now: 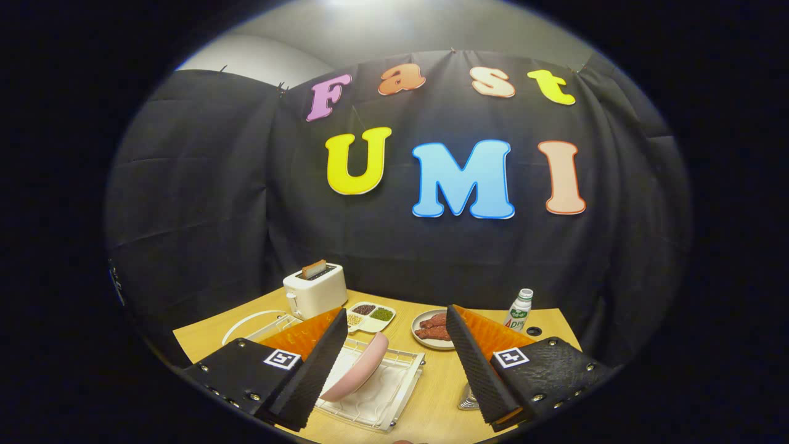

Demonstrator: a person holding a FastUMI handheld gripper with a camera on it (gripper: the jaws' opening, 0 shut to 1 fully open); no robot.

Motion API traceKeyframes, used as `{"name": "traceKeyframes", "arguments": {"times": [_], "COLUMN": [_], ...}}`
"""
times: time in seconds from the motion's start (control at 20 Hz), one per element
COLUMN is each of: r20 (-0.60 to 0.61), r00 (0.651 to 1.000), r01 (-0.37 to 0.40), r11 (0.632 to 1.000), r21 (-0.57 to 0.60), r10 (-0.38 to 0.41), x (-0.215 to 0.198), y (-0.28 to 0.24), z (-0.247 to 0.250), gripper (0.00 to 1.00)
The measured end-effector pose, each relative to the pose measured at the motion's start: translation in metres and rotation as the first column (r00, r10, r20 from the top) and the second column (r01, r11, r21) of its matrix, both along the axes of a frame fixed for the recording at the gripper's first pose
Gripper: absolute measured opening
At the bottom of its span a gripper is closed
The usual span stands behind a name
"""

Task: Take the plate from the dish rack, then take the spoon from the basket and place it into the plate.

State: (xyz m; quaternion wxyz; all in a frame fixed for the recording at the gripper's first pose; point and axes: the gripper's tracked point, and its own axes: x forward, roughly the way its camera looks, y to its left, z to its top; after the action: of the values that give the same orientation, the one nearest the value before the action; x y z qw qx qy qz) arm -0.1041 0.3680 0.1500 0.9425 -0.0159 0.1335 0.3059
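— Pink plate [356,369], leaning on its edge in the white wire dish rack [404,385], just ahead of the left finger. That looks like the first thing to fetch.

— So nothing is in hand yet?

— Nothing. The tongs [396,324] are spread wide, with empty air between the fingers, raised above the wooden tabletop [431,401]. I judge this to be the very start: the plate is not yet lifted.

— And the spoon?

— Hard to say. Some metal thing [468,401] peeks out from behind the right finger, perhaps the basket, but I cannot tell, and I see no spoon.

— What does the next move ask for?

— Dropping down and forward, a little to the left, so the plate's upper rim comes between the fingers, then pinching the rim and lifting it straight out of the wires.

— Anything in the way?

— Not close. A toaster [315,288], a tray of beans [370,316], a dish of meat [431,328] and a small bottle [519,309] stand beyond the rack, well apart from the plate.
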Motion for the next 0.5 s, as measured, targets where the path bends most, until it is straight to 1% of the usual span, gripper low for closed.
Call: {"name": "traceKeyframes", "arguments": {"times": [0.1, 0.2, 0.35, 0.5], "r20": [-0.078, -0.166, -0.284, -0.382], "r00": [0.997, 0.986, 0.958, 0.923], "r01": [-0.02, -0.046, -0.091, -0.121], "r11": [0.999, 0.996, 0.985, 0.974], "r21": [-0.034, -0.08, -0.15, -0.191], "r10": [0.017, 0.032, 0.045, 0.04], "x": [0.009, 0.02, 0.024, 0.025], "y": [0.015, 0.027, 0.041, 0.051], "z": [-0.018, -0.041, -0.075, -0.103], "gripper": [0.98, 0.98, 0.98, 0.98]}}
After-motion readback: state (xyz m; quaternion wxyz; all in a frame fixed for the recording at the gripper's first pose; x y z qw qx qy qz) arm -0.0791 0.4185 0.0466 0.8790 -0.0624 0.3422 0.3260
